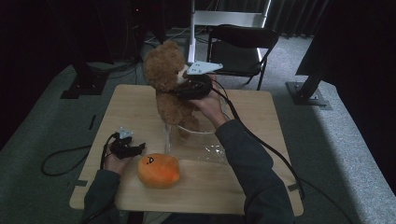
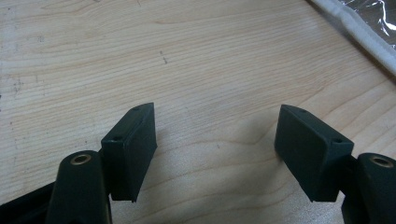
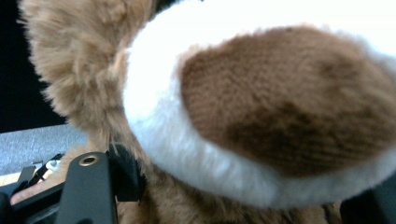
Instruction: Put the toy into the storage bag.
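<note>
The right gripper (image 1: 187, 86) is clamping the teddy bear (image 1: 166, 74) at the neck, upright over the clear bag (image 1: 198, 140). The left gripper (image 2: 215, 149) is resting agape near the bench's (image 1: 140, 107) left edge, holding nothing.

On your table (image 1: 140, 100), a light wooden top with visible grain, an orange plush toy (image 1: 158, 171) lies near the front edge; it is rounded and carries a small dark face mark on its upper side. Behind the table you have a black folding chair (image 1: 240, 46) standing on grey carpet (image 1: 336, 154), with a white upright stand (image 1: 226, 17) just behind it. Dark curtains (image 1: 299, 16) close off the back of the room. A black stand foot (image 1: 83, 84) sits on the carpet at your far left, and a grey base plate (image 1: 308, 94) at your far right. A black cable (image 1: 60, 161) loops across the carpet left of the table.
</note>
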Demonstrator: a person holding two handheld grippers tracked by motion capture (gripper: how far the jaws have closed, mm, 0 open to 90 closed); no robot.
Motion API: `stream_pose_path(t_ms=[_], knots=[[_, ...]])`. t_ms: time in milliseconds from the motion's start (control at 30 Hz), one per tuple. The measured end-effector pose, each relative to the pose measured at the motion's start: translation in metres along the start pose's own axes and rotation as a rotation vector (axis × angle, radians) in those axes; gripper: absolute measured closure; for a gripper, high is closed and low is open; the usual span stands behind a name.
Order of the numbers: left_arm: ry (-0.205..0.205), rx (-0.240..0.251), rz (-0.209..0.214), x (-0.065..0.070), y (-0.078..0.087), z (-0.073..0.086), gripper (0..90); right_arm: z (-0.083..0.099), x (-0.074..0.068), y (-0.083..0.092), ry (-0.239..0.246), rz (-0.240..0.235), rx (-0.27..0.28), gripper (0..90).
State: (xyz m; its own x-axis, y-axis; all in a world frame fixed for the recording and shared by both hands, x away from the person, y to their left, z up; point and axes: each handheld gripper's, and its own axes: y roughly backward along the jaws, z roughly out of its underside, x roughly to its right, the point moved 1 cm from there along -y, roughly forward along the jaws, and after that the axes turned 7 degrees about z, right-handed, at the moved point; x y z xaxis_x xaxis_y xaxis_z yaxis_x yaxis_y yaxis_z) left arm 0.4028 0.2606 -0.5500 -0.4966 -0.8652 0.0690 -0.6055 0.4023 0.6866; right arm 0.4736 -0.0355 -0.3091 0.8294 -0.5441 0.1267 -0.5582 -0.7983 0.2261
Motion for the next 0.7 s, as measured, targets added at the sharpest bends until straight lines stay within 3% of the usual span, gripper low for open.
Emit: stream_pose_path(t_ms=[700], knots=[[0.000, -0.001, 0.001, 0.000, 0.000, 0.000, 30.1, 0.014, 0.001, -0.010, -0.002, 0.002, -0.070, 30.5]])
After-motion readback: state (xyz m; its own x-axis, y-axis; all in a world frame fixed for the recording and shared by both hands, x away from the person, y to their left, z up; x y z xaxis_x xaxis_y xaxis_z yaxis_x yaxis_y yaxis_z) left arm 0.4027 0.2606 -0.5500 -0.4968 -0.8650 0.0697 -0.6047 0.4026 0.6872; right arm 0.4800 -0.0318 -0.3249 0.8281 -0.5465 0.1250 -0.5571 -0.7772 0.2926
